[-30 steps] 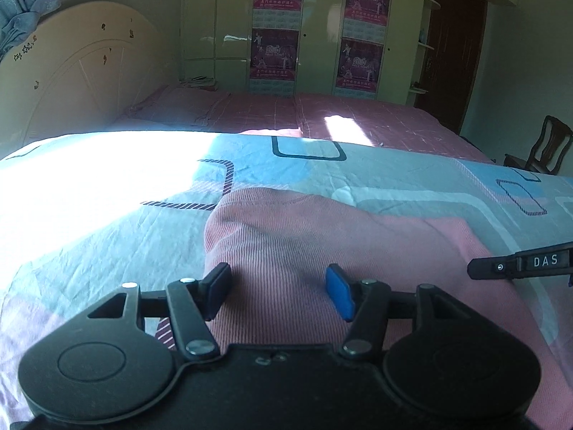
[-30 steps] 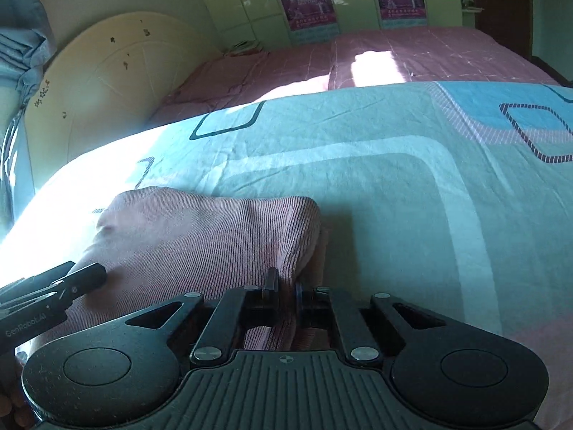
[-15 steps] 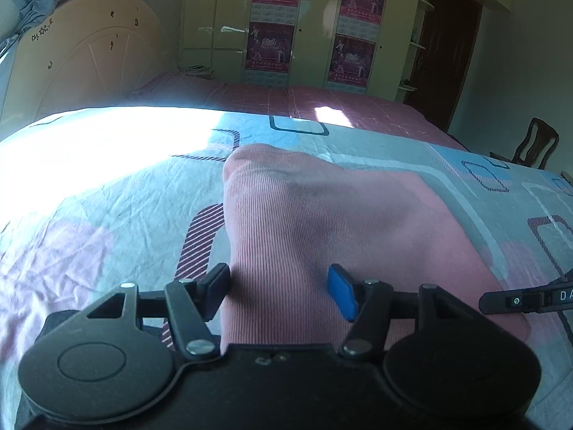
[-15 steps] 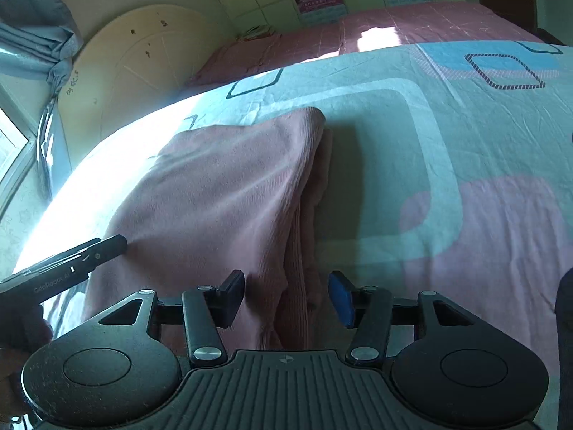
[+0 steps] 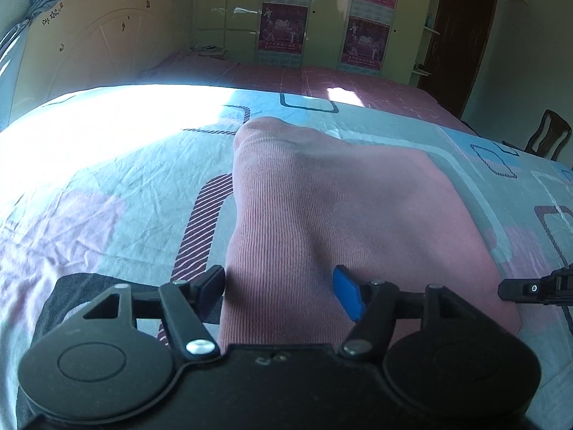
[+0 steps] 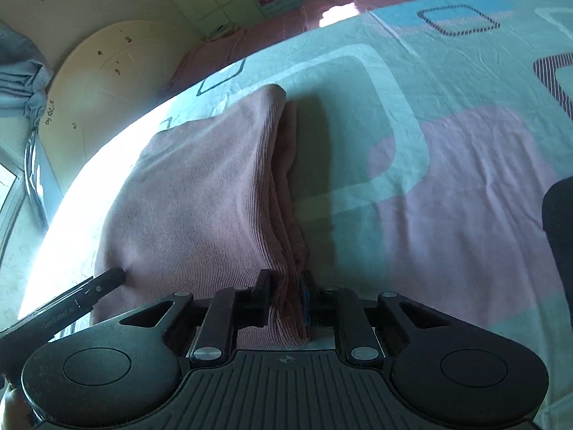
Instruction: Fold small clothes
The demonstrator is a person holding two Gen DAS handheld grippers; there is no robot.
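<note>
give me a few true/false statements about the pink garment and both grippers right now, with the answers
1. The right gripper has its jaws closed on the stacked edge of the pink ribbed garment. True.
2. The left gripper is clamped on the garment. False: its jaws stand apart over the fabric, gripping nothing.
3. The garment lies spread out in a single layer. False: it is folded, with several layers showing along its right edge.
4. The garment rests on a patterned bedsheet. True.
5. A wooden chair stands beyond the bed in the left wrist view. True.
</note>
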